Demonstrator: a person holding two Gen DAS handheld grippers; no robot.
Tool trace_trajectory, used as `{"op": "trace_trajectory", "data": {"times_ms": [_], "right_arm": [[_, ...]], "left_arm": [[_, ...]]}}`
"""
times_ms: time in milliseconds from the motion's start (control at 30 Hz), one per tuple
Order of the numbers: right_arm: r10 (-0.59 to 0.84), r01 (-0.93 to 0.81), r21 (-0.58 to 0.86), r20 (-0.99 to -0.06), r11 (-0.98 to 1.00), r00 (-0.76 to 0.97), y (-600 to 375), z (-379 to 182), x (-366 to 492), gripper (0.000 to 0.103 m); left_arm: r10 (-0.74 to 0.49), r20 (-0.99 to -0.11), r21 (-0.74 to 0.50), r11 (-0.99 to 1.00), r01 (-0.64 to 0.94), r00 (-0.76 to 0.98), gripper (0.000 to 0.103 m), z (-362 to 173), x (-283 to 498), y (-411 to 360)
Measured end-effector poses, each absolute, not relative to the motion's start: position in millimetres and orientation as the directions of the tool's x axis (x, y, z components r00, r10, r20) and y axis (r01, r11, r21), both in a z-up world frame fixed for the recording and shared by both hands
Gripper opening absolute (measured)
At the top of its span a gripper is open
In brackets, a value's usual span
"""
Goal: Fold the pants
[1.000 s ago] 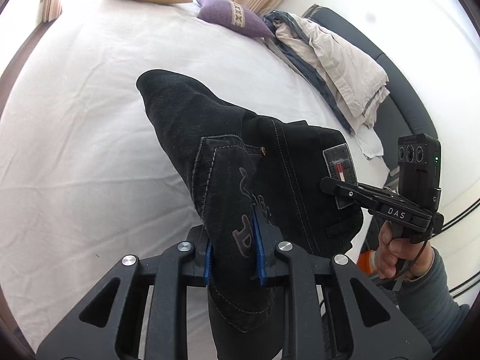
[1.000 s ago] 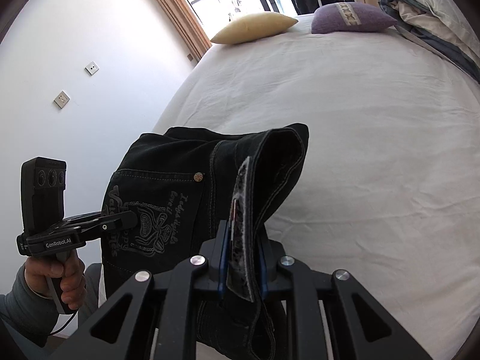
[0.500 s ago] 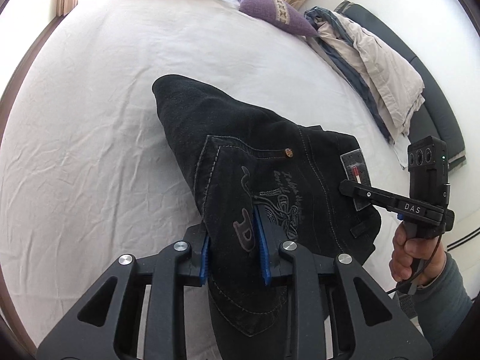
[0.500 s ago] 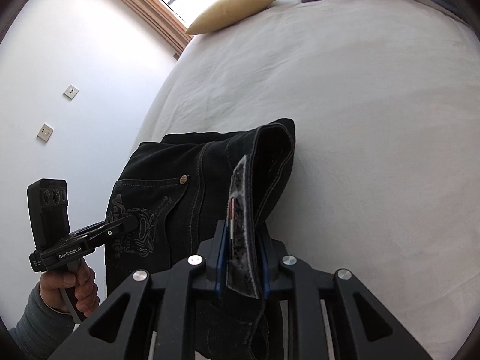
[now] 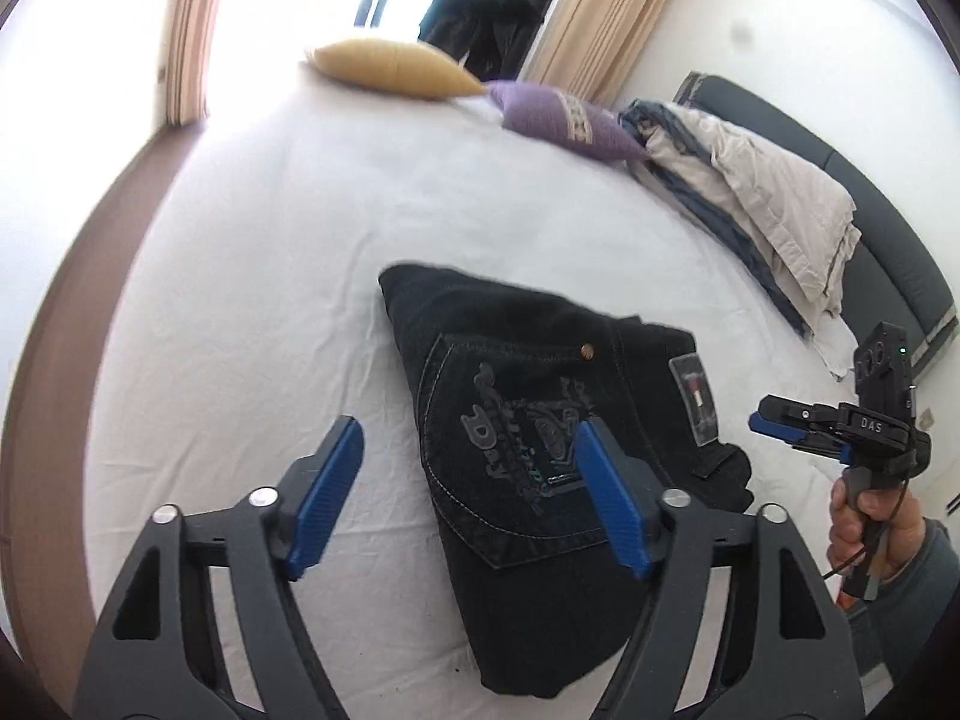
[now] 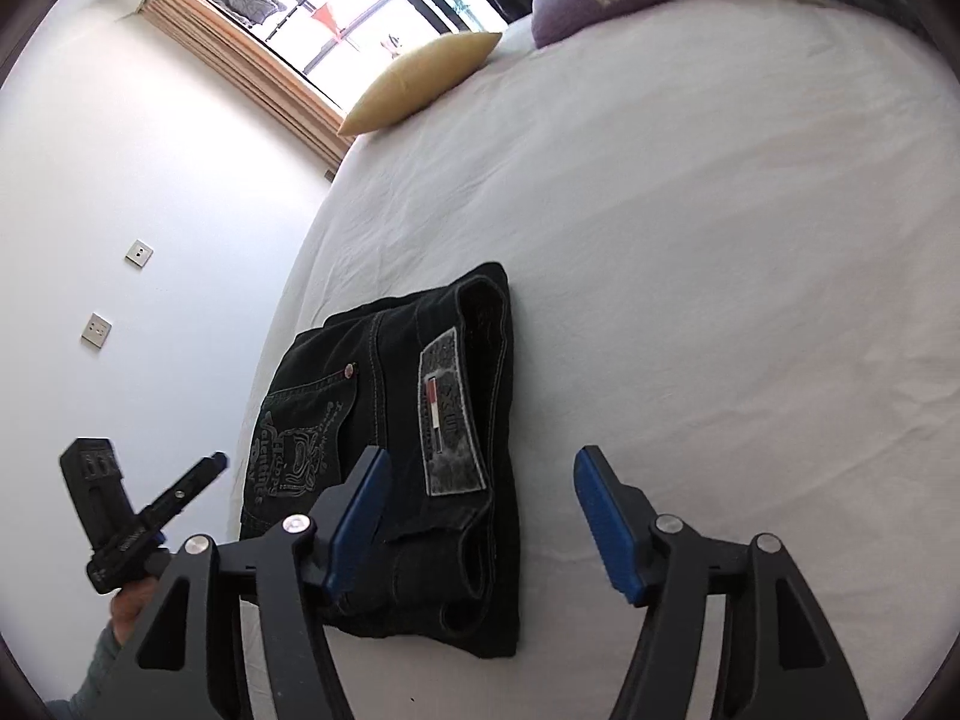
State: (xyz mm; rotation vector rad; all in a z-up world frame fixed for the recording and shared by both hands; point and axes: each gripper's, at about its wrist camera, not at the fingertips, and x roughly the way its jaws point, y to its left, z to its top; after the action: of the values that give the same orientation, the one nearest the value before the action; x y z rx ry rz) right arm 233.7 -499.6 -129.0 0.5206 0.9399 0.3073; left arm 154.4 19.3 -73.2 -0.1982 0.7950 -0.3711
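The black jeans (image 5: 540, 438) lie folded into a compact stack on the white bed sheet (image 5: 258, 276), back pocket with embroidered crest and waistband label facing up. They also show in the right wrist view (image 6: 414, 420). My left gripper (image 5: 468, 480) is open and empty, hovering above the pants' near left edge. My right gripper (image 6: 480, 504) is open and empty above the pants' waistband end. The right gripper shows from the side in the left wrist view (image 5: 780, 420), the left gripper in the right wrist view (image 6: 204, 468).
A yellow pillow (image 5: 390, 66) and a purple pillow (image 5: 564, 120) lie at the bed's far end. A pile of beige and blue bedding (image 5: 762, 204) lies on the right against a dark headboard (image 5: 888, 222). A white wall with sockets (image 6: 96, 330) borders the left.
Both grippers let go of the pants and opened wide. The pants dropped flat onto the bed and both grippers pulled back and up.
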Motion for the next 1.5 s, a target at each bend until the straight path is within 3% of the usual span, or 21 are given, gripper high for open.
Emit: {"op": "trace_trajectory", "data": {"times_ms": [67, 167, 267, 400, 533, 600, 767, 1033, 1167, 1500], "right_arm": [[0.394, -0.058, 0.467, -0.666, 0.882, 0.634, -497.6, -100.3, 208.3, 0.075], [0.258, -0.082, 0.302, -0.606, 0.95, 0.753, -480.6, -51.6, 165.2, 0.091], [0.211, -0.129, 0.204, -0.459, 0.971, 0.863, -463.3, -3.4, 117.1, 0.103], [0.18, -0.144, 0.143, -0.286, 0.979, 0.941, -447.9, 53.9, 70.7, 0.103], [0.125, -0.099, 0.114, -0.251, 0.988, 0.96, -433.3, 96.2, 45.8, 0.103], [0.12, -0.094, 0.111, -0.263, 0.989, 0.957, -429.5, 108.6, 34.8, 0.103], [0.058, -0.023, 0.102, -0.362, 0.994, 0.93, -425.2, 104.2, 22.9, 0.103], [0.042, 0.074, 0.184, -0.556, 0.98, 0.83, -428.9, 52.1, 36.6, 0.103], [0.084, 0.068, 0.217, -0.622, 0.974, 0.779, -424.5, 27.9, 44.0, 0.103], [0.098, 0.046, 0.193, -0.671, 0.98, 0.735, -416.0, 9.0, 51.6, 0.103]], "left_arm": [[-0.36, -0.603, -0.277, 0.931, 0.237, 0.712, 0.103, -45.2, 128.5, 16.4], [-0.243, -0.545, -0.169, 0.969, 0.179, 0.802, 0.103, -7.1, 90.7, 3.7], [-0.128, -0.405, -0.044, 0.992, 0.12, 0.905, 0.103, 39.7, 34.5, -8.2], [-0.016, -0.279, 0.11, 0.993, 0.049, 0.96, 0.103, 91.4, -29.6, -32.1], [0.013, -0.277, 0.176, 0.984, 0.037, 0.961, 0.103, 121.3, -68.2, -48.7], [-0.003, -0.273, 0.139, 0.989, 0.043, 0.962, 0.103, 131.3, -83.1, -45.9], [0.046, -0.396, 0.066, 0.998, -0.022, 0.917, 0.103, 127.3, -87.5, -34.4], [0.016, -0.679, -0.01, 0.999, -0.032, 0.734, 0.103, 52.7, -52.5, -28.4], [-0.013, -0.73, -0.034, 0.999, -0.018, 0.683, 0.103, 27.8, -39.0, -34.6], [-0.009, -0.789, -0.021, 1.0, -0.012, 0.615, 0.103, -7.1, -7.8, -47.3]]}}
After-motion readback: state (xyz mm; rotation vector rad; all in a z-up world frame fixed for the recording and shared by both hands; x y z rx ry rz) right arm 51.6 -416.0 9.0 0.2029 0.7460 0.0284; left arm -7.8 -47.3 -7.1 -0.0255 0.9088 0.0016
